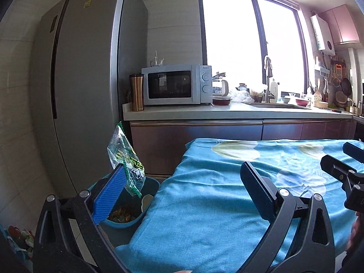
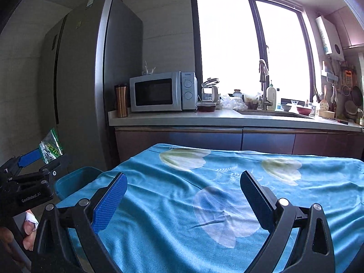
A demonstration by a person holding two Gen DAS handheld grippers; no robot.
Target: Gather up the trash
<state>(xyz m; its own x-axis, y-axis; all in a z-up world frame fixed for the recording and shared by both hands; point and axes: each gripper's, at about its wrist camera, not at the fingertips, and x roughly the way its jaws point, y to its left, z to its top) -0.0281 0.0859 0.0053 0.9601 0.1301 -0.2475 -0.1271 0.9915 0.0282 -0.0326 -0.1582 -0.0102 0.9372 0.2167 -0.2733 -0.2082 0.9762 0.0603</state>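
The wrapper (image 1: 126,157), a clear plastic snack bag with green print and a zigzag edge, is at the tip of the left pad (image 1: 110,196) of my left hand-held gripper (image 1: 182,195), above the blue bin (image 1: 127,221). In the left wrist view the two fingers of this hand-held gripper stand wide apart, so it is open and the wrapper touches only the one blue pad; I cannot tell if it sticks there or is falling. In the right wrist view the same wrapper (image 2: 51,146) shows at the end of the left hand-held gripper (image 2: 39,159), over the bin (image 2: 72,180). The bin stands on the floor, just beside the left edge of the bench (image 1: 204,204), and inside it I see some yellowish and pale pieces of trash (image 1: 122,216). The bench is covered with a turquoise cloth (image 2: 173,204) that has pale flower prints. My right hand-held gripper (image 2: 183,202) is over this cloth with its fingers wide apart, holding nothing. Behind the bin is a tall grey fridge (image 1: 86,79). Further back there is a kitchen counter (image 1: 204,111) with a copper-coloured mug (image 1: 136,92) and a white microwave (image 1: 176,87), and to the right of them a sink with a tap (image 1: 269,79) under a bright window (image 1: 250,38).
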